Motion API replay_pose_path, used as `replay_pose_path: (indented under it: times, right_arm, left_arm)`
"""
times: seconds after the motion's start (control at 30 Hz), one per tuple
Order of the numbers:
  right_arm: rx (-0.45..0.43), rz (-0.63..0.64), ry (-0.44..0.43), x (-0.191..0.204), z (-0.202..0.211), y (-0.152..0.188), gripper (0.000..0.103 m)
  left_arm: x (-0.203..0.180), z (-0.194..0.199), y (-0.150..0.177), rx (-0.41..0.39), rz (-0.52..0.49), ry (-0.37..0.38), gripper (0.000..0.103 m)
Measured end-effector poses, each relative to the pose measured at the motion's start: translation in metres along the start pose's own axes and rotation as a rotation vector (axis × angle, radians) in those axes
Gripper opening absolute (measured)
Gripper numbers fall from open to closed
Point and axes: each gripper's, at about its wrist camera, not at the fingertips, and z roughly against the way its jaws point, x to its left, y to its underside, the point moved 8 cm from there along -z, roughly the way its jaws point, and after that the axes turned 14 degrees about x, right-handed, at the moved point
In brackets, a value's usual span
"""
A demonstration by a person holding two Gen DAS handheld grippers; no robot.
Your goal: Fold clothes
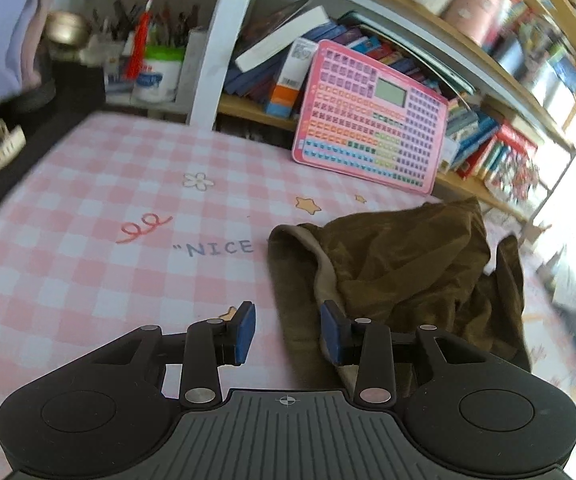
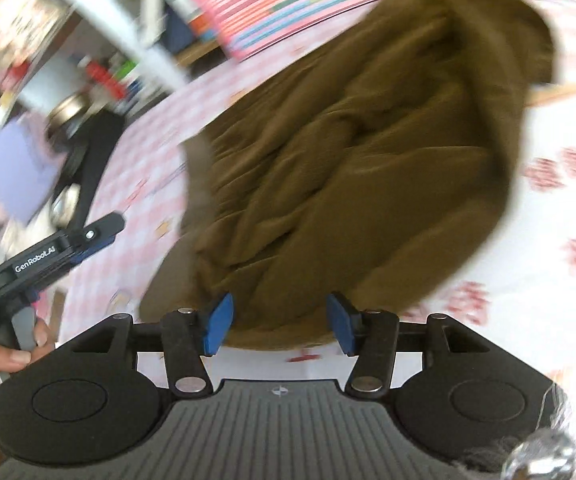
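A crumpled olive-brown garment [image 1: 404,268] of soft, creased cloth is heaped on the pink-and-white checked tablecloth [image 1: 99,216]. The left gripper [image 1: 288,330] is spread over the garment's near edge, nothing pinched. The right gripper [image 2: 279,322] is spread too, its blue pads [image 2: 219,322] flanking the hem without pressing.
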Motion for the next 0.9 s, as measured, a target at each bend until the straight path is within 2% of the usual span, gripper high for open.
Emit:
replay_pose_path:
  times: [0.17, 0.4, 0.47, 0.5, 0.6, 0.7, 0.73, 0.77, 0.83, 0.87, 0.9]
  right_arm:
    - [-0.071, -0.065, 0.086, -0.018, 0.022, 0.008, 0.05]
    - [-0.103, -0.118, 0.138, -0.03, 0.036, 0.019, 0.05]
    - [-0.106, -0.137, 0.14, -0.031, 0.036, 0.02, 0.05]
    - [-0.108, -0.147, 0.14, -0.033, 0.037, 0.02, 0.05]
    - [-0.113, -0.162, 0.141, -0.035, 0.038, 0.02, 0.05]
    - [-0.113, -0.163, 0.138, -0.035, 0.037, 0.021, 0.05]
    - [-0.111, -0.167, 0.133, -0.036, 0.036, 0.021, 0.05]
    - [-0.108, -0.167, 0.129, -0.035, 0.035, 0.021, 0.05]
    - [-0.102, -0.162, 0.124, -0.034, 0.033, 0.021, 0.05]
    - [-0.099, -0.158, 0.122, -0.033, 0.033, 0.021, 0.05]
    - [-0.097, -0.152, 0.119, -0.031, 0.032, 0.021, 0.05]
  left_arm:
    - [0.001, -0.03, -0.015, -0.002, 0.057, 0.092, 0.036]
    - [-0.014, -0.075, -0.027, 0.039, 0.03, 0.108, 0.035]
    - [-0.017, -0.083, -0.028, 0.047, 0.03, 0.12, 0.016]
    - [-0.019, -0.077, -0.029, 0.026, 0.031, 0.138, 0.002]
    - [-0.019, -0.048, -0.037, -0.079, 0.055, 0.198, 0.002]
    - [0.006, -0.025, -0.048, -0.177, 0.144, 0.162, 0.002]
    - [0.016, -0.023, -0.05, -0.184, 0.162, 0.137, 0.002]
    - [0.024, -0.034, -0.047, -0.139, 0.161, 0.108, 0.002]
    - [0.032, -0.056, -0.038, -0.035, 0.166, 0.121, 0.003]
    - [0.034, -0.062, -0.034, -0.002, 0.167, 0.134, 0.005]
    - [0.034, -0.061, -0.031, -0.004, 0.17, 0.152, 0.01]
